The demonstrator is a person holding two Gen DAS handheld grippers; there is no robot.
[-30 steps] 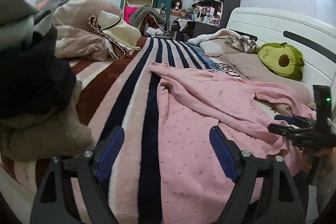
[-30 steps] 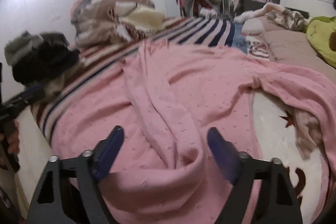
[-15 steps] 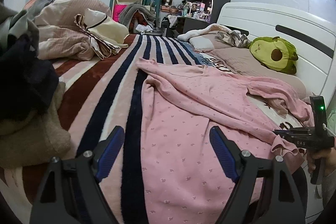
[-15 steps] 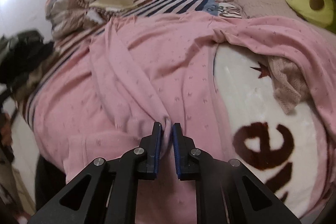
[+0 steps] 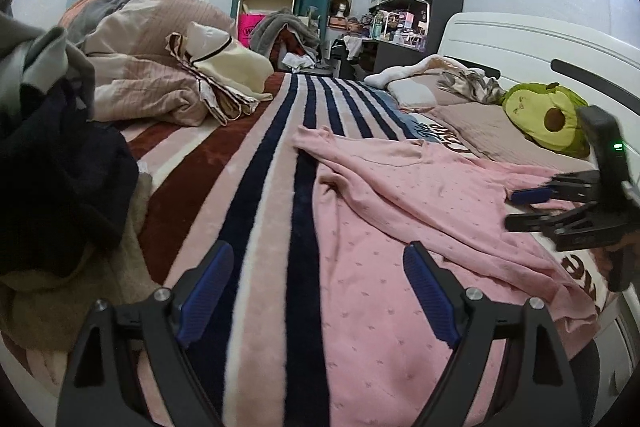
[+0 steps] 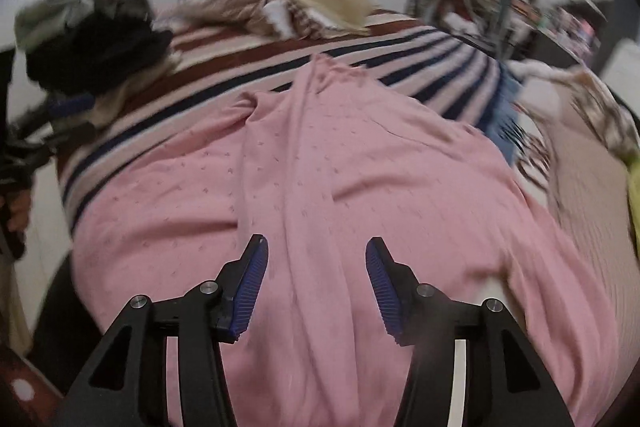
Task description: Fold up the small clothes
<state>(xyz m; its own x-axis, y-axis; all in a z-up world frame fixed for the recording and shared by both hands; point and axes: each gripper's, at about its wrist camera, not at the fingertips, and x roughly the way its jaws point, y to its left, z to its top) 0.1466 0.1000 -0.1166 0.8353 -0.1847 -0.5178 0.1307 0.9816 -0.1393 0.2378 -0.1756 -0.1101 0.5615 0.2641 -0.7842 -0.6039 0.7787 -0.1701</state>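
A pink dotted garment (image 5: 400, 227) lies spread on the striped blanket (image 5: 260, 187), wrinkled, with one sleeve folded lengthwise over its body (image 6: 304, 187). My right gripper (image 6: 316, 287) hovers over that sleeve with its jaws opening. The fold runs under the gap and neither pad presses on it. The left wrist view has the right gripper (image 5: 528, 207) at the garment's right edge. My left gripper (image 5: 318, 291) is low over the garment's left edge and the blanket. Its jaws are opening a little wider with nothing between them. The right wrist view shows it blurred at the far left (image 6: 52, 119).
A pile of dark and grey clothes (image 5: 52, 167) sits at the bed's left edge. A bunched beige duvet (image 5: 160, 79) is behind it. An avocado plush (image 5: 548, 115) and pillows lie by the white headboard (image 5: 520, 43). Shelves and a cluttered desk stand beyond the bed.
Half a second ago my right gripper was shut on the pink sleeve fold. Now its jaws are apart, the fold lies flat on the garment, and the view has swung left.
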